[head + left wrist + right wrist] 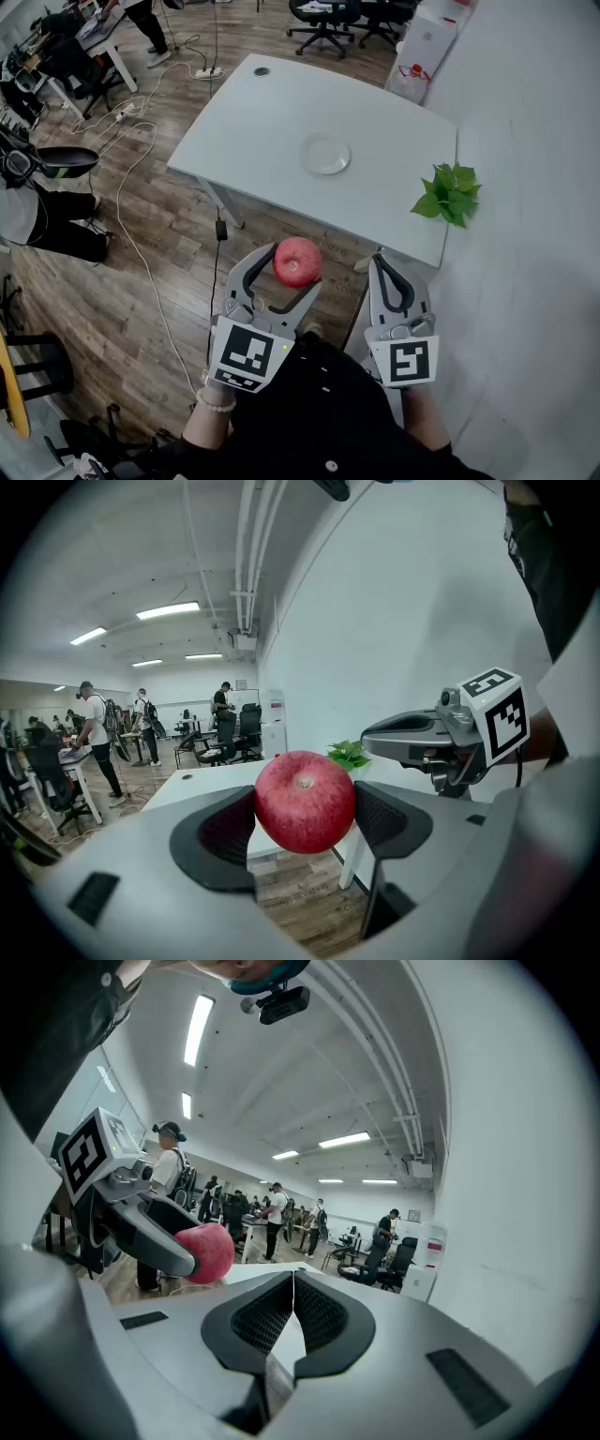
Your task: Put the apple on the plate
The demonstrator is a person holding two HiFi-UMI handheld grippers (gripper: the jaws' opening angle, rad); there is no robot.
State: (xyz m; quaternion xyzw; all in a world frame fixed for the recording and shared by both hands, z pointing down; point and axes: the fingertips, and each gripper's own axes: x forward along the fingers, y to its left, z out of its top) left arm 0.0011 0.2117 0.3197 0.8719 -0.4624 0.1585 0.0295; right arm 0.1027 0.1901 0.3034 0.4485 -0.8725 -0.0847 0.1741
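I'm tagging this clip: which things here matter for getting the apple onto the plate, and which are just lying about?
Job: apple, gripped in the left gripper; plate; white table.
Lying about: leafy plant; power strip; office chairs; right gripper, shut and empty.

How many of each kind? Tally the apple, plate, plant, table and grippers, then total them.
Apple: 1
Plate: 1
Plant: 1
Table: 1
Grippers: 2, the left gripper and the right gripper
Total: 6

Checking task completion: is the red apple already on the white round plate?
No, the red apple is clamped in the left hand-held gripper, off the plate.
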